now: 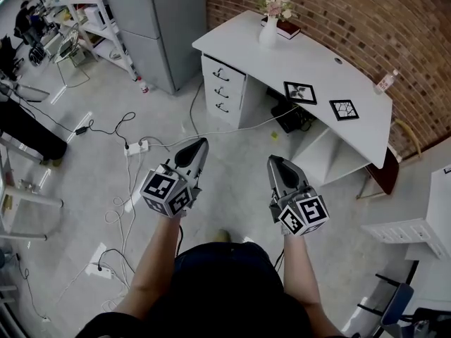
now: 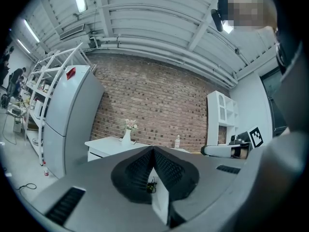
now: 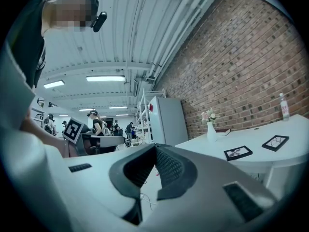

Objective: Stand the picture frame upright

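Two black picture frames lie flat on the white desk (image 1: 246, 44): one (image 1: 300, 92) near the middle, another (image 1: 344, 109) to its right. The right gripper view shows both, the nearer frame (image 3: 238, 152) and the farther frame (image 3: 275, 142). My left gripper (image 1: 201, 144) and right gripper (image 1: 271, 161) hover over the floor, well short of the desk, both shut and empty. In the left gripper view the left gripper (image 2: 153, 149) points at the desk (image 2: 108, 146) and vase.
A white vase with flowers (image 1: 270, 21) and a book (image 1: 287, 29) stand at the desk's far left, a bottle (image 1: 385, 82) at its right end. Drawers (image 1: 223, 83) sit under the desk. Cables and a power strip (image 1: 135, 147) lie on the floor. A grey cabinet (image 1: 156, 27) stands left.
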Demonstrator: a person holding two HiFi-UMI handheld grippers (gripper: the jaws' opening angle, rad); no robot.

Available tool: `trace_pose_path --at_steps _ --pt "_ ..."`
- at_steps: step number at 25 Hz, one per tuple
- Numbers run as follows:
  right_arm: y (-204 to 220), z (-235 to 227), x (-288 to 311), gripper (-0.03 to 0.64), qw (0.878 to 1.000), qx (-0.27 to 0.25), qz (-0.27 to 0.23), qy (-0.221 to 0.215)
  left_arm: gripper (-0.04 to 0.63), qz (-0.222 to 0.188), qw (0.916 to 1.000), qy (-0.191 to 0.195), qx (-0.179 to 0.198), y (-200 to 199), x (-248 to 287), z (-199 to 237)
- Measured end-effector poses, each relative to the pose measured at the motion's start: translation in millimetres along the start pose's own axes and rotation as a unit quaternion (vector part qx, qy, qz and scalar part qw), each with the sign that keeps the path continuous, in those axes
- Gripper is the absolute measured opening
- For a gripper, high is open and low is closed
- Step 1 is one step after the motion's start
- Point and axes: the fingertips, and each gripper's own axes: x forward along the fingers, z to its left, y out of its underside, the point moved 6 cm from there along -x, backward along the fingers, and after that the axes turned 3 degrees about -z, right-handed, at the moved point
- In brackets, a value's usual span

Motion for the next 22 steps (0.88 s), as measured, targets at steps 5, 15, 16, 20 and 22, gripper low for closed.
trace_pose_path --at_steps 5,15,16,20,22 --pt "-3.3 1.9 9.9 0.002 1.000 0.002 -0.001 -0.008 0.000 0.002 1.0000 0.006 -0.007 1.3 4.4 3.3" --pt "-2.8 -2.8 24.8 0.002 1.000 -0.003 -0.006 -0.006 0.000 0.003 0.9999 0.005 -0.014 8.0 8.3 15.2" --pt "-3.3 -5.0 27.0 0.002 1.000 -0.002 -0.008 -0.004 0.000 0.002 0.9999 0.002 -0.014 7.2 9.6 18.1" --pt "-5.1 -16.4 41.4 0.002 1.000 0.004 -0.018 -0.004 0.000 0.001 0.9999 -0.006 -0.012 5.5 19.1 30.9" --pt "-5.6 -23.3 50.6 0.003 1.000 0.007 -0.019 -0.003 0.000 0.001 0.9999 -0.009 -0.013 4.9 25.9 37.6"
